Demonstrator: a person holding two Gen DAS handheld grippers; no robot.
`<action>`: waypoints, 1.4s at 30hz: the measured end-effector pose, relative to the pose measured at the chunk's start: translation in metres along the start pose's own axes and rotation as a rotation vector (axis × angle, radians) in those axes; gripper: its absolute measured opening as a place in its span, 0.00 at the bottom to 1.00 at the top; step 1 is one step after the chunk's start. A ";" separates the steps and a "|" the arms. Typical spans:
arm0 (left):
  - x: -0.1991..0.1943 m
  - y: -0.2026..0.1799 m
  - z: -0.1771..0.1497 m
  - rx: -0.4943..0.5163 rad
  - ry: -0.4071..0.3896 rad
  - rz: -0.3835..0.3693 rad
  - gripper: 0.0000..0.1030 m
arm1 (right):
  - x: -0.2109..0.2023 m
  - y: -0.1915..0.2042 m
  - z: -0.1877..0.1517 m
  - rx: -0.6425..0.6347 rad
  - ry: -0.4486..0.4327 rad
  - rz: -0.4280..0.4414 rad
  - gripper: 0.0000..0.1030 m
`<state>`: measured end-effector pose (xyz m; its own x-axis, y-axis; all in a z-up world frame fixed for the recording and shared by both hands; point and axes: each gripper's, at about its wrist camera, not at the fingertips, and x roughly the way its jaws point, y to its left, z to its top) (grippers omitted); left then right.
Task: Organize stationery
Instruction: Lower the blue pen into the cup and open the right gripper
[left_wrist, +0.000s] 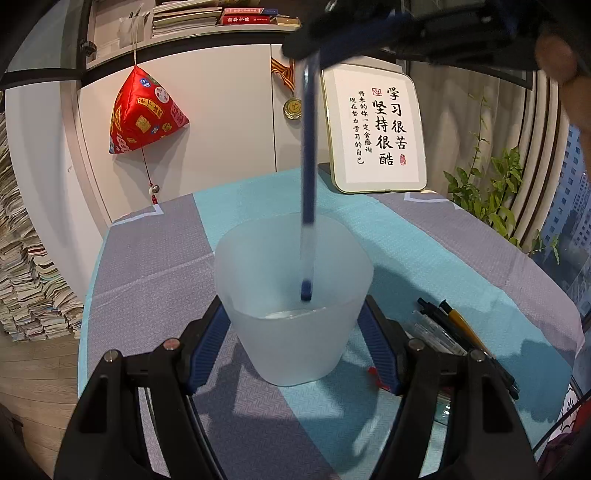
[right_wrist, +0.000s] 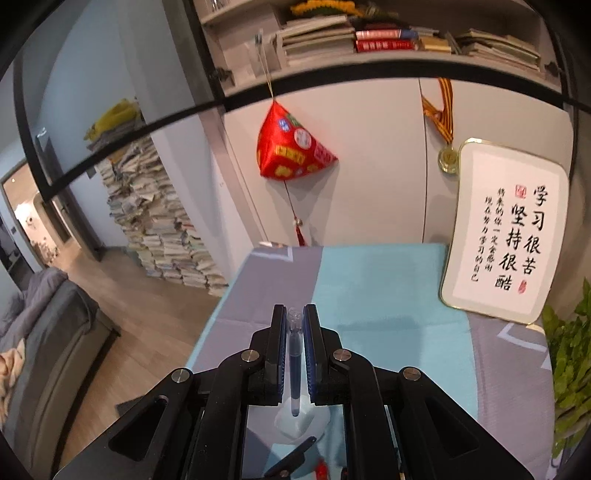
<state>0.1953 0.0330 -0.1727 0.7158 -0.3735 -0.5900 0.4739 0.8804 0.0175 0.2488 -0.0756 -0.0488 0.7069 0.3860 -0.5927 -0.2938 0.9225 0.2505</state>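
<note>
Cup (left_wrist: 295, 332) (frosted) gripped by left gripper (left_wrist: 295, 347) w/ pen (left_wrist: 308, 177) tip inside; right gripper (right_wrist: 294, 354) above, jaws clenched on pen.

Ahead of me, the bench wears a grey and turquoise patterned cloth (left_wrist: 424, 243). At its far edge a gold-rimmed white calligraphy plaque (left_wrist: 376, 129) leans on the white cabinet doors (left_wrist: 229, 110). Left of it I see a gold medal on a striped ribbon (left_wrist: 292, 107), then a red satin pyramid-shaped hanging ornament (left_wrist: 146, 114). A leafy green plant (left_wrist: 495, 192) stands far right; tall stacks of worn books (right_wrist: 162, 229) rise from the floor left.
</note>
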 end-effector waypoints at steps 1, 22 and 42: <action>0.000 0.000 0.000 0.000 0.000 0.000 0.67 | 0.004 0.000 -0.002 -0.004 0.010 0.001 0.09; 0.000 0.001 0.000 -0.001 0.000 -0.001 0.68 | 0.046 0.007 -0.025 -0.031 0.138 0.038 0.09; 0.000 -0.002 -0.001 0.009 -0.002 0.010 0.68 | -0.008 -0.107 -0.111 0.181 0.285 -0.222 0.10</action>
<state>0.1937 0.0312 -0.1736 0.7215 -0.3654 -0.5881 0.4714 0.8814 0.0308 0.2029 -0.1769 -0.1562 0.5261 0.1863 -0.8298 -0.0180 0.9779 0.2082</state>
